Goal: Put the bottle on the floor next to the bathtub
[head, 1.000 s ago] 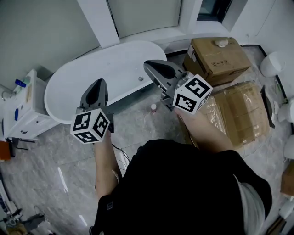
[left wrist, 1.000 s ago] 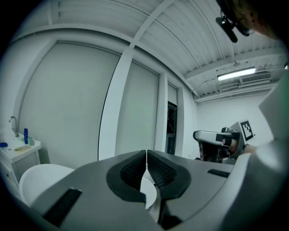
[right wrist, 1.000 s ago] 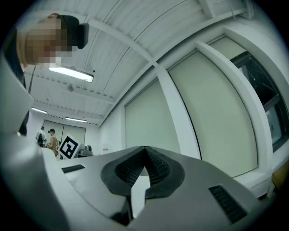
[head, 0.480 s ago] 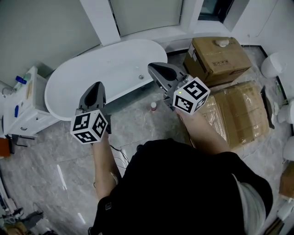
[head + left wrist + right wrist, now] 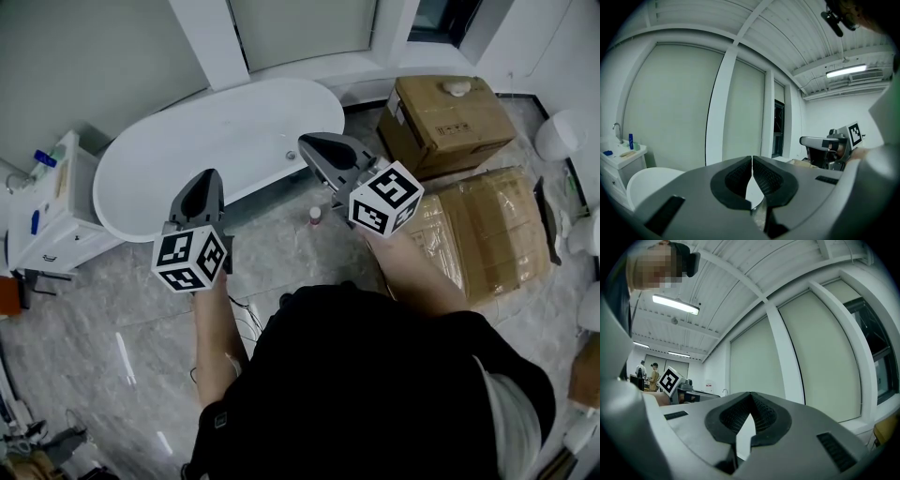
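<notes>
Both grippers have sunk slightly. Grey left gripper (image 5: 208, 175) and grey right gripper (image 5: 306, 142) hang above the near rim of the white oval bathtub (image 5: 225, 131), jaws pressed together, nothing held. Small red-capped bottle (image 5: 315, 215) stands on the grey marble floor (image 5: 112, 309) just beside the bathtub, apart from both grippers.
</notes>
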A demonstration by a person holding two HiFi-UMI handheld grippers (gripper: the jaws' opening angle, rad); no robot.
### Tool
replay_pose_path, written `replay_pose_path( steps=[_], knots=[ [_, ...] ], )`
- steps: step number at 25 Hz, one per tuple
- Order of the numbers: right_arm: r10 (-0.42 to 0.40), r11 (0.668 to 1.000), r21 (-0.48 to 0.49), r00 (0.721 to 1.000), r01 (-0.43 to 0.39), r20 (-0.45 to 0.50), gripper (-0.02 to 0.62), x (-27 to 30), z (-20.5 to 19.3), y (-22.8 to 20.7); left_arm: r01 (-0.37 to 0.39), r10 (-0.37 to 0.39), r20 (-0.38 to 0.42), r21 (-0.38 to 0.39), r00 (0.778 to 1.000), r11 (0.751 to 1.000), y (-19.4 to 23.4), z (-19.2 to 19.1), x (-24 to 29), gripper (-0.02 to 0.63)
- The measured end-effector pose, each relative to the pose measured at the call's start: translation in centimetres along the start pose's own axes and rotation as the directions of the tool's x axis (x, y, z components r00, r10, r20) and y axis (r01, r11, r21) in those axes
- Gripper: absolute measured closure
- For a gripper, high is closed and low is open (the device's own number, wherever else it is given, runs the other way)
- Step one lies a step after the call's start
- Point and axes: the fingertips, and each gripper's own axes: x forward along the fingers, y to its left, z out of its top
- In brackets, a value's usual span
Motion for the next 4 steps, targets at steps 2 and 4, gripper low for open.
replay_pose_path(
  steps=[2,4],
  knots=[
    [0.004,1.0,-0.003,1.0,-0.004,-0.005,0.568,0.14,-0.19,0.29,-0.005,0.005,0.004,0.001,1.0,1.0,0.24,-0.01,-0.26,0.586],
    [0.006,1.0,-0.002,1.0,-0.006,-0.01,0.568,0.27,-0.46,0.54,-0.012,0.012,0.006,-0.001,1.0,1.0,0.57,-0.11,-0.53,0.586]
  ],
)
